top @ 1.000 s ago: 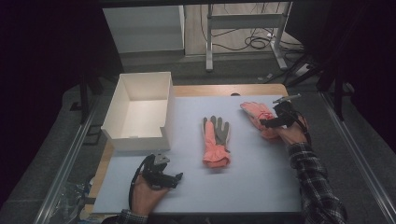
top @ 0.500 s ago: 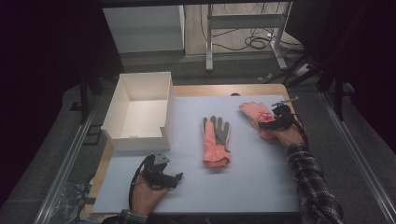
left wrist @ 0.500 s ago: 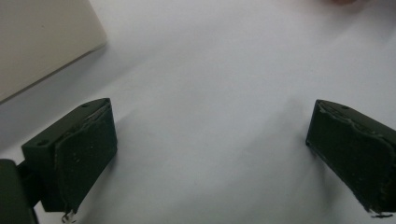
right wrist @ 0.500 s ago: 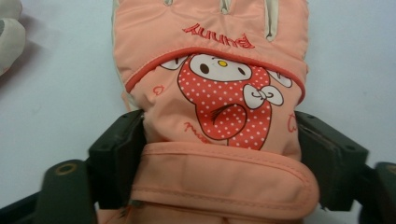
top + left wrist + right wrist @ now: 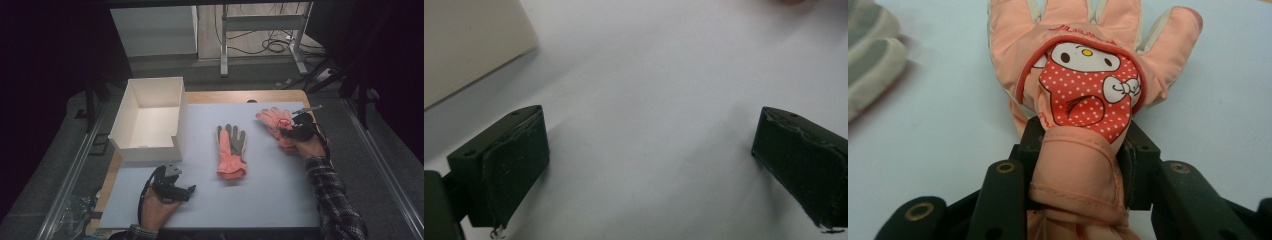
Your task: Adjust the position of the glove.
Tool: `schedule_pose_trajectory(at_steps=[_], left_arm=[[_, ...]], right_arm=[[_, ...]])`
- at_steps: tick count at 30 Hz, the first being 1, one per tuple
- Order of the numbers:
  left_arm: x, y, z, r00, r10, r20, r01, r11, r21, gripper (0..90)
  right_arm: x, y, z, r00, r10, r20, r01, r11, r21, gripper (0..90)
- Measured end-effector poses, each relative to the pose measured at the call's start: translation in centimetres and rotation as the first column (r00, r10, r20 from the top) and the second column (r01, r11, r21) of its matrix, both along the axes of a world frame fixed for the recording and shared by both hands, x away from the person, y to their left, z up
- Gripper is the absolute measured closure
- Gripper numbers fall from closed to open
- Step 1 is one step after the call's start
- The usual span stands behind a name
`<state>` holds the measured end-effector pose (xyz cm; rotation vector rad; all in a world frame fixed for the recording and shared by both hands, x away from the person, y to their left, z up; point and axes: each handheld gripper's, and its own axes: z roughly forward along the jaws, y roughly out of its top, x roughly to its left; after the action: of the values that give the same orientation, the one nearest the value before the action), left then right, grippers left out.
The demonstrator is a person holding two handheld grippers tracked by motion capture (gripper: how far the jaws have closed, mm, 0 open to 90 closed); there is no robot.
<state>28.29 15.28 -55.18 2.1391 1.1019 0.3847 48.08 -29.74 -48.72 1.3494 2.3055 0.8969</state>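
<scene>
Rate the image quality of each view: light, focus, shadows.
High view: the pale blue table mat is lit, surroundings nearly black. Left gripper view: soft focus, open black left tongs cast faint shadows on the mat, the white cardboard box is blurred. Right gripper view: the pink cartoon-print glove is sharp in the right tongs; the grey-palmed glove blurs.

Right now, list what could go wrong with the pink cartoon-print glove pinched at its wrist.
The right gripper pinches only the bunched wrist of the pink cartoon-print glove, so it might slip out when lifted. Dangling fingers could drag across the grey-palmed pink glove or catch the white cardboard box wall.
</scene>
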Motion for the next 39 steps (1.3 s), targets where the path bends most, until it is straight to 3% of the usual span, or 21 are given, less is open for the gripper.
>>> schedule_pose_trajectory(at_steps=[4, 10, 16, 23, 33, 39], left_arm=[[0.0, 0.0, 0.0, 1.0, 0.0, 0.0, 0.0, 1.0, 0.0, 1.9], [0.0, 0.0, 0.0, 1.0, 0.0, 0.0, 0.0, 1.0, 0.0, 1.9], [0.0, 0.0, 0.0, 1.0, 0.0, 0.0, 0.0, 1.0, 0.001, 1.9], [0.0, 0.0, 0.0, 1.0, -0.001, 0.0, 0.001, 1.0, 0.001, 1.9], [0.0, 0.0, 0.0, 1.0, -0.002, 0.002, 0.002, 1.0, 0.002, 1.9], [0.0, 0.0, 0.0, 1.0, -0.002, 0.002, 0.002, 1.0, 0.002, 1.9]], right_arm=[[-1.0, 0.2, 1.1, 0.9998, 0.002, 0.02, -0.002, 0.9999, 0.013, 62.3], [-2.7, 1.1, 2.9, 0.9992, 0.023, 0.033, -0.025, 0.9973, 0.069, 61.4], [-4.6, 3.5, 4.4, 0.9966, 0.061, 0.055, -0.066, 0.993, 0.098, 60.0], [-6.7, 7.7, 5.6, 0.992, 0.11, 0.063, -0.116, 0.9873, 0.109, 59.7], [-8.6, 13.2, 5.8, 0.9876, 0.14, 0.072, -0.147, 0.9836, 0.105, 59.6], [-9.4, 15.5, 5.3, 0.9861, 0.147, 0.077, -0.155, 0.9812, 0.115, 59.1]])
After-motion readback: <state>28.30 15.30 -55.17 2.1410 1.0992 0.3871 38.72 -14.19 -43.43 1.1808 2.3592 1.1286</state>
